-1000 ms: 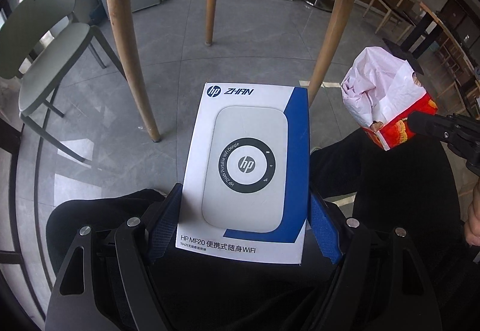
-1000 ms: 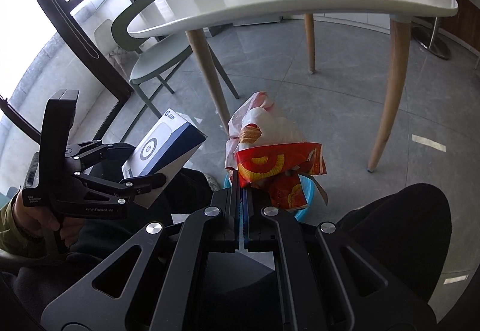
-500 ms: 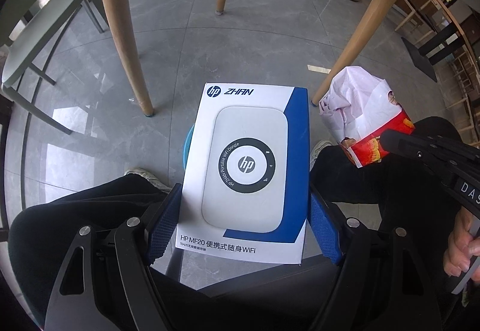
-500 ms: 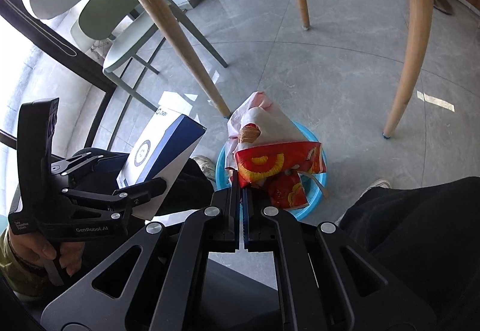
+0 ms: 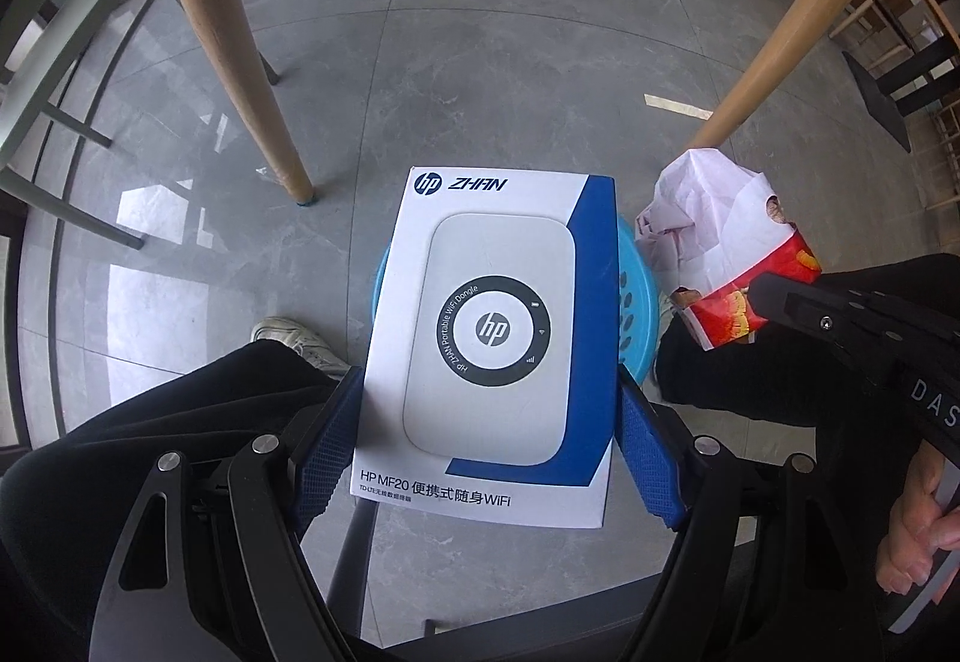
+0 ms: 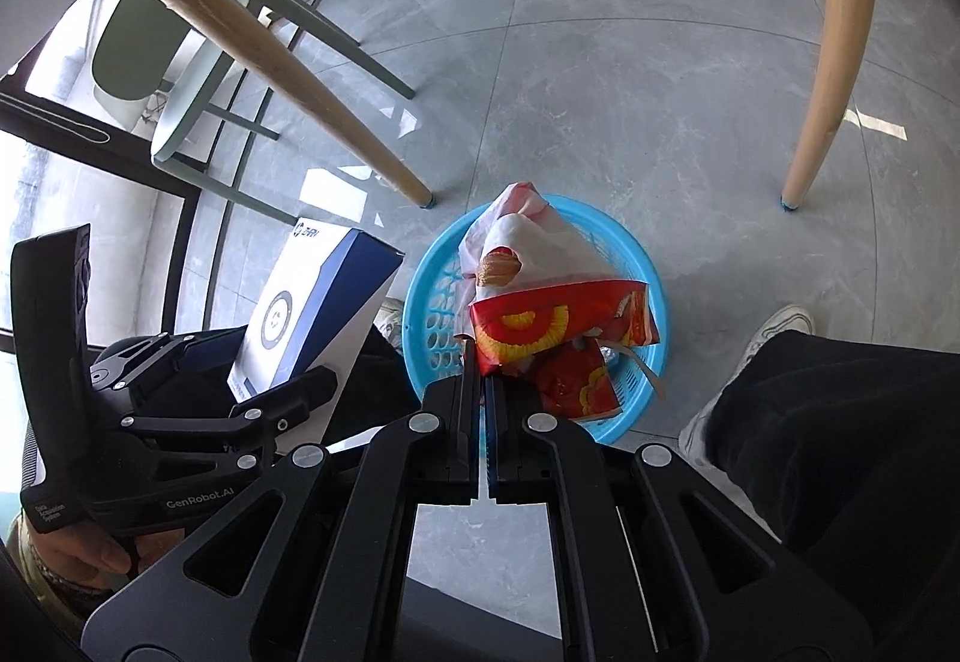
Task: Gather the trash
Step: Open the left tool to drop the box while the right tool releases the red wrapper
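Note:
My left gripper (image 5: 489,446) is shut on a white and blue HP WiFi box (image 5: 492,338), held flat above the floor; the box also shows in the right wrist view (image 6: 312,314). My right gripper (image 6: 482,362) is shut on a red and white snack wrapper (image 6: 540,296), held over a blue plastic basket (image 6: 636,386) on the floor. In the left wrist view the wrapper (image 5: 720,248) hangs to the right of the box, and the basket (image 5: 636,296) lies mostly hidden under the box.
Wooden table legs (image 5: 240,62) (image 6: 834,50) stand on the grey tiled floor around the basket. A pale green chair (image 6: 180,44) is at the left. The person's black-trousered legs (image 6: 840,434) and white shoes (image 5: 288,338) flank the basket.
Both grippers have come down from table height toward the floor. The blue basket has come into full view under the wrapper and the box. Both grips are unchanged.

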`<move>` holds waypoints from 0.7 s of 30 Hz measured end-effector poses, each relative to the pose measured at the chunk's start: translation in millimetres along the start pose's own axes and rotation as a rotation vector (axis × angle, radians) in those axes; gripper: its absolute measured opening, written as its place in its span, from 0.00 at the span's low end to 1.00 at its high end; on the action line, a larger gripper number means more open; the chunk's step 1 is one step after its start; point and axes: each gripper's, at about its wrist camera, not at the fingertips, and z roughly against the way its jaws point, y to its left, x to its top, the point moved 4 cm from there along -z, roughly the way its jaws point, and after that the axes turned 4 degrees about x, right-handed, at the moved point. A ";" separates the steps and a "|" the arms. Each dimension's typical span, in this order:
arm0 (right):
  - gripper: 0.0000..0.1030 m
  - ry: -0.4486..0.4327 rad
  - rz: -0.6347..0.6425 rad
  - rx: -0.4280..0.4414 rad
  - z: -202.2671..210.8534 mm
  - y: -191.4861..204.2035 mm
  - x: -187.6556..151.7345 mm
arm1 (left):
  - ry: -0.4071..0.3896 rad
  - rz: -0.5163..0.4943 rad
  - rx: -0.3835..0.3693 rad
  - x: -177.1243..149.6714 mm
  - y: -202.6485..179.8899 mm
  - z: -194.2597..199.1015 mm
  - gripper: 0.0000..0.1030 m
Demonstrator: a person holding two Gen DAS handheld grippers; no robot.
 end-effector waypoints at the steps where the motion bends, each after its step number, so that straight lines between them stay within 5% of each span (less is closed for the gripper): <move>1: 0.01 0.009 0.003 0.001 -5.5 0.1 1.2 | 0.000 -0.001 0.001 1.0 -0.5 -1.2 0.76; 5: 0.11 0.066 -0.005 0.003 -27.6 -1.3 3.7 | -0.025 0.011 0.007 7.5 4.2 -2.7 0.81; 7: 0.30 0.066 -0.017 -0.018 -32.1 -5.7 5.8 | -0.022 0.022 0.006 8.1 8.4 -4.0 0.82; 21: 0.31 0.054 0.022 -0.064 -30.9 -5.3 8.4 | -0.035 0.059 -0.028 9.6 16.3 4.1 0.82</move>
